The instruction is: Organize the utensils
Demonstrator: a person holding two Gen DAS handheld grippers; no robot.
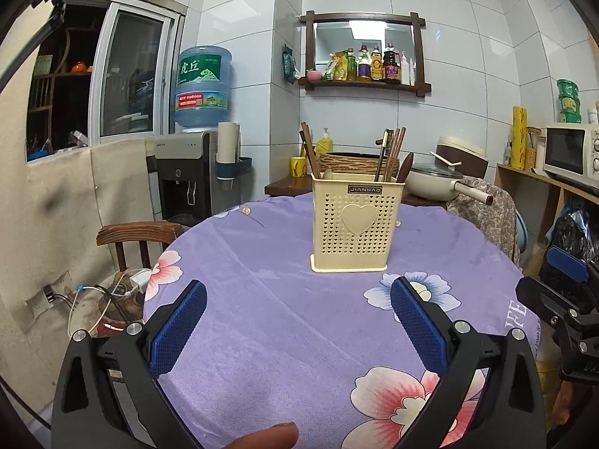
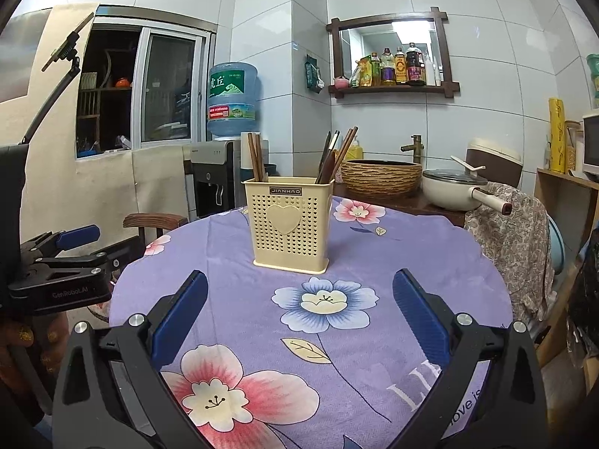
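Note:
A cream perforated utensil holder (image 1: 356,224) with a heart on its front stands upright on the round table with a purple floral cloth (image 1: 269,299). It also shows in the right wrist view (image 2: 290,220). Brown chopsticks (image 1: 391,153) and spoon handles stick up from both its compartments, as the right wrist view shows (image 2: 338,153). My left gripper (image 1: 299,299) is open and empty, a little in front of the holder. My right gripper (image 2: 299,292) is open and empty, also in front of it. Each gripper appears at the edge of the other's view.
A wooden chair (image 1: 138,235) stands at the table's left. A water dispenser (image 1: 191,172) is behind it. A counter at the back holds a woven basin (image 2: 380,174) and a lidded pan (image 2: 455,187). A cloth-draped chair (image 2: 513,232) stands at the right.

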